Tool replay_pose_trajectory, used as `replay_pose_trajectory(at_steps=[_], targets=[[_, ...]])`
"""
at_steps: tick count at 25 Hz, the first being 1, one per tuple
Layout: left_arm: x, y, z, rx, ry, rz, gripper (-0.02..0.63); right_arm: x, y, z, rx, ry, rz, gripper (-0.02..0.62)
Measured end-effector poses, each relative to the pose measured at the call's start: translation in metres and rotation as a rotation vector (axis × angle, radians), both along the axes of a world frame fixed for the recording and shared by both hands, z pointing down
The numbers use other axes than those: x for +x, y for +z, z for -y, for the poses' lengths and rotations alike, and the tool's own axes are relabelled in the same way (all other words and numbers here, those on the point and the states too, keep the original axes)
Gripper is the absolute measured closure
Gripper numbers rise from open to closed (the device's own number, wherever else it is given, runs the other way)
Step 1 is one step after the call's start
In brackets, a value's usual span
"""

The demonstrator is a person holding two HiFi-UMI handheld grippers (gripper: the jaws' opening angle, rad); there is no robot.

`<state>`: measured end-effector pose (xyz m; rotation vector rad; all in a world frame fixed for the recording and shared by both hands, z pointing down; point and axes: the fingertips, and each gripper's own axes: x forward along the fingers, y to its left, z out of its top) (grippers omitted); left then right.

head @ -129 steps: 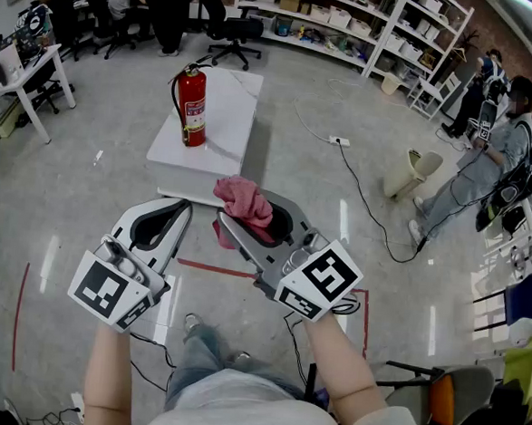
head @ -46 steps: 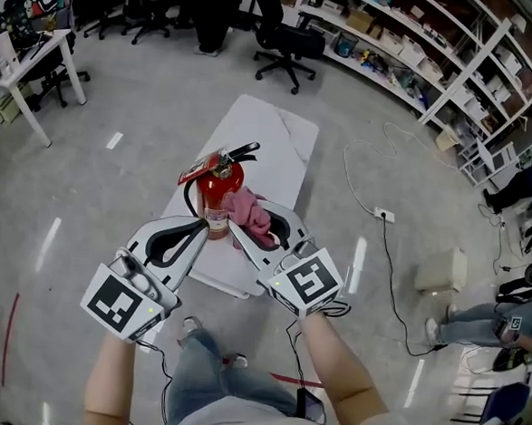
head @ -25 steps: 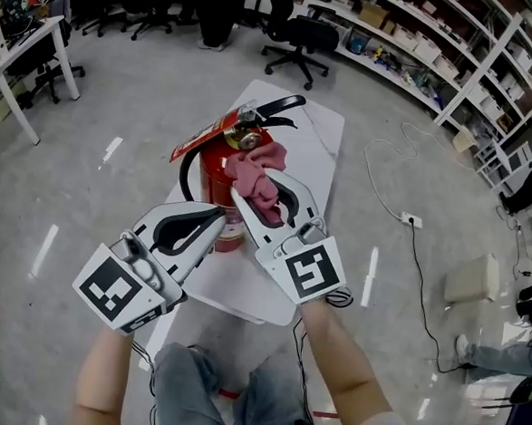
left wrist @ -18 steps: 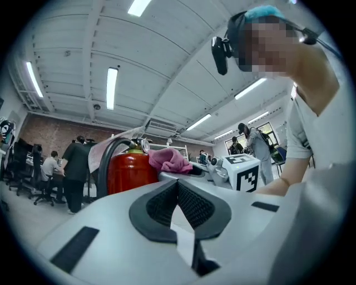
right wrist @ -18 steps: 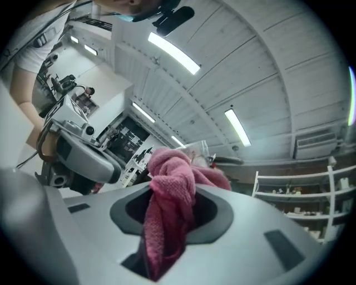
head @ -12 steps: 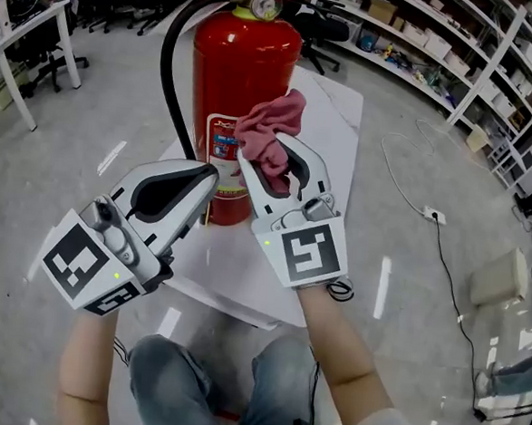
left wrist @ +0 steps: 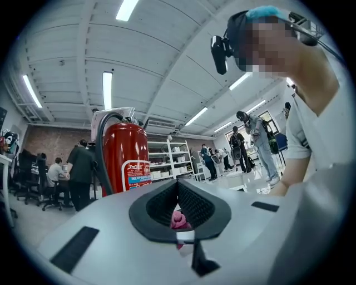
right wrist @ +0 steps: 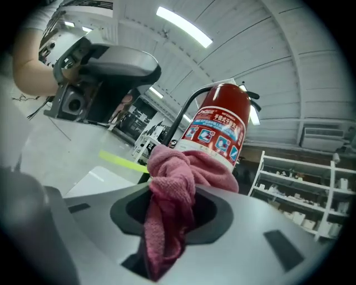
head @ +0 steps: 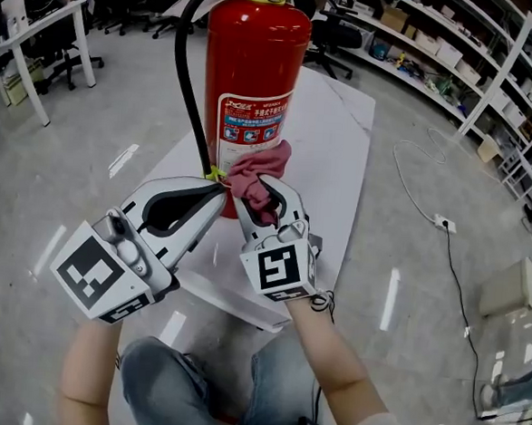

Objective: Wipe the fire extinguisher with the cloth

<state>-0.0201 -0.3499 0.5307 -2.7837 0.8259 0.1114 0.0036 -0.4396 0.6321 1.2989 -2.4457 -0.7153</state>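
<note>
Right gripper view: cloth between fingers

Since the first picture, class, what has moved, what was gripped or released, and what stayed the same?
The person walked up to the red fire extinguisher, now close. The right gripper carried the pink cloth to its cylinder, then down below the label, where it seems to touch. The left gripper came alongside, shut and empty. Unchanged: cloth clamped, extinguisher upright on the white table.
</note>
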Motion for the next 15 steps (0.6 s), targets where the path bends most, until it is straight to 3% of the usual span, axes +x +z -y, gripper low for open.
replay_pose_trajectory(at_steps=[2, 5, 11, 15], targets=[[-0.001, 0.001, -0.001, 0.004, -0.007, 0.008, 0.597, -0.006, -0.011, -0.003, 0.017, -0.020, -0.016, 0.462], [0.000, 0.002, -0.002, 0.007, -0.015, 0.019, 0.596, -0.015, -0.058, -0.007, 0.116, -0.046, -0.028, 0.461], [-0.008, -0.006, -0.001, 0.008, -0.022, 0.016, 0.597, -0.021, -0.174, -0.009, 0.229, -0.116, 0.060, 0.460], [-0.011, -0.011, 0.000, 0.015, -0.022, 0.002, 0.597, -0.023, -0.201, -0.012, 0.285, -0.107, 0.026, 0.462]])
